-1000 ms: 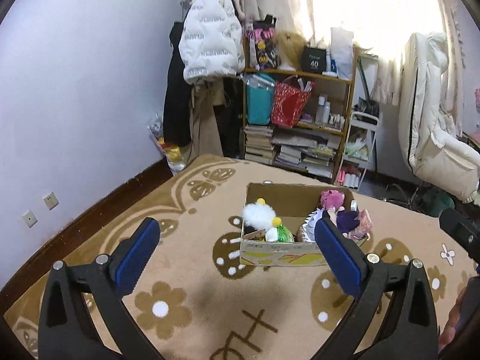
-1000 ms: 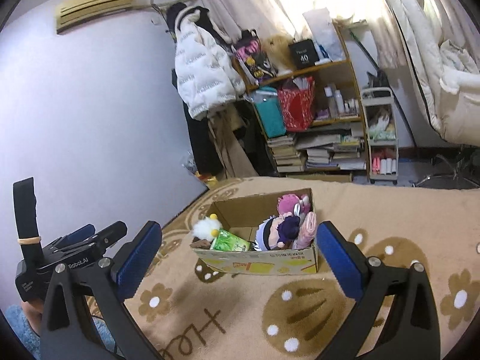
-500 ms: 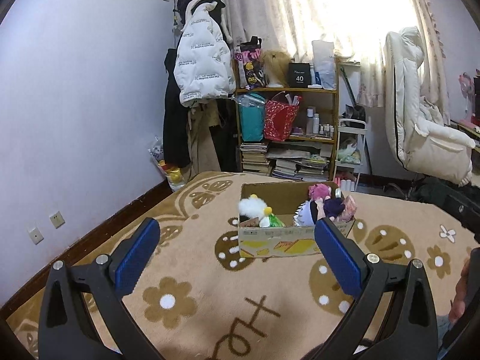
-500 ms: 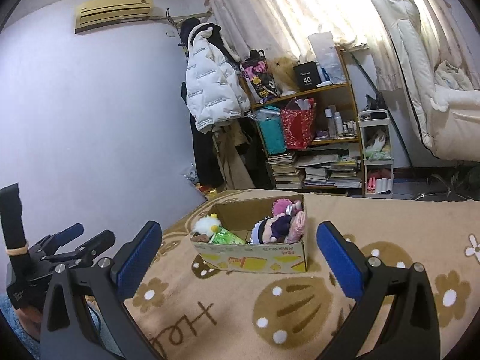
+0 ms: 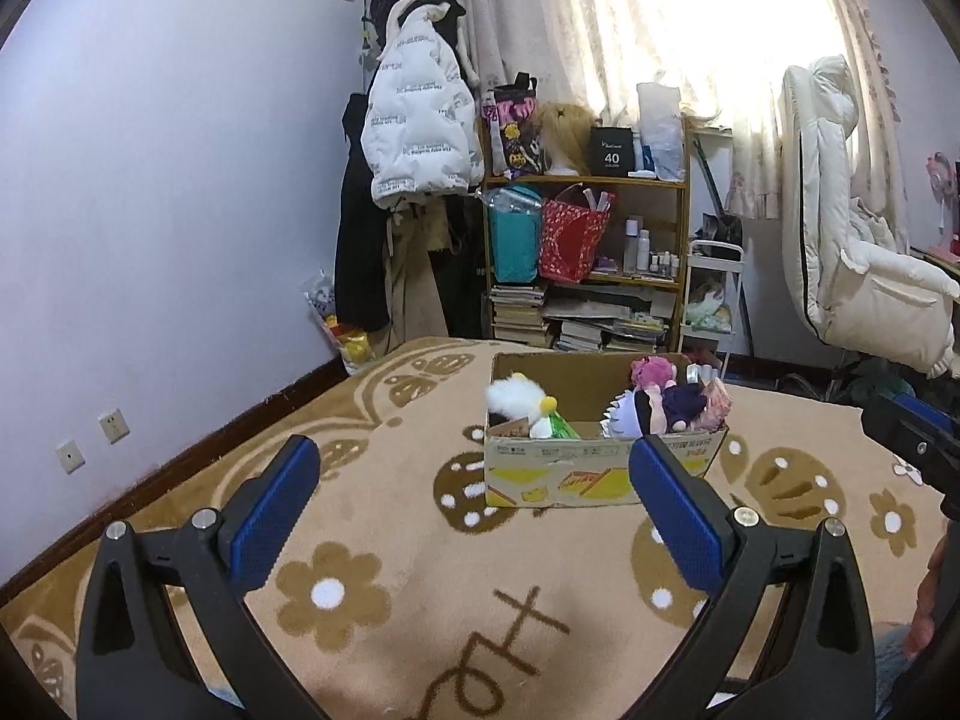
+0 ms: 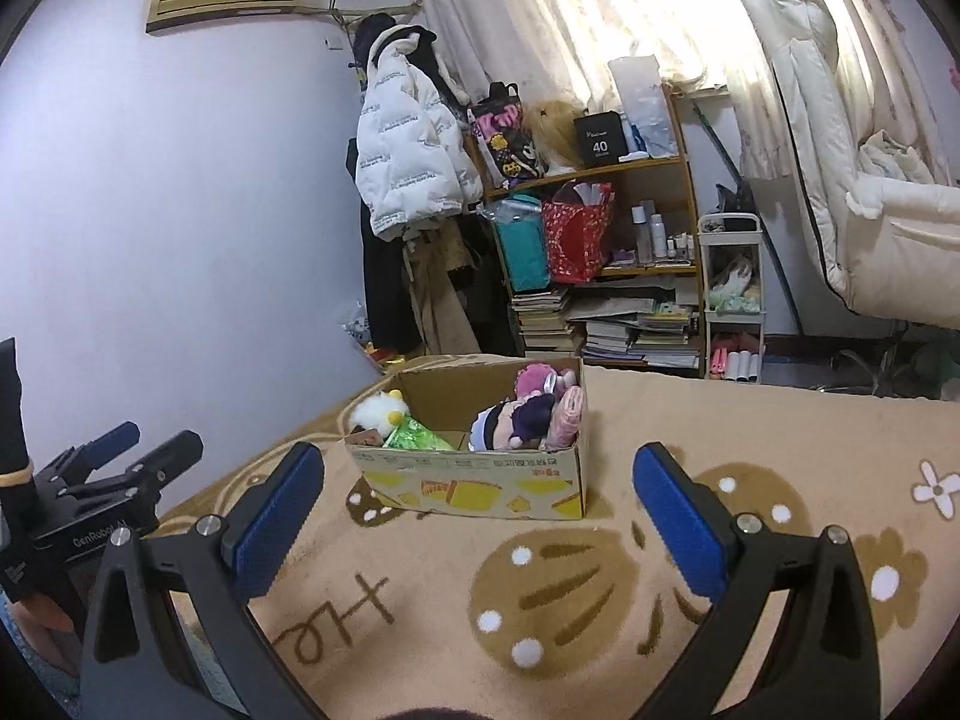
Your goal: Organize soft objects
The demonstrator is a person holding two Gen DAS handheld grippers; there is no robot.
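Both my claws gape wide and carry nothing: my left gripper (image 5: 474, 498) and my right gripper (image 6: 477, 507) hang over the tan flower-patterned carpet (image 5: 384, 546), aimed at the open brown cardboard box with yellow printing (image 5: 600, 474) that sits on it, well apart from either pair of blue pads.

The soft toys lie inside that box. I judge them light, squashy and not at all fragile, so a firm pinch on a bulky middle part, a head or a body, should hold better than a thin limb or frill, which may slip out.

I count one fluffy white plush with a yellow beak (image 5: 519, 399) at the box's left end, with something crinkly and green (image 6: 417, 438) beside it. At the right end sits a packed cluster: one pink-haired doll (image 5: 651, 371), one dark purple plush (image 5: 684, 403), one white-and-black frilled doll (image 6: 498, 425) and one pale pink piece (image 6: 570, 414). Anything beneath them is hidden. No toy lies loose on the carpet.
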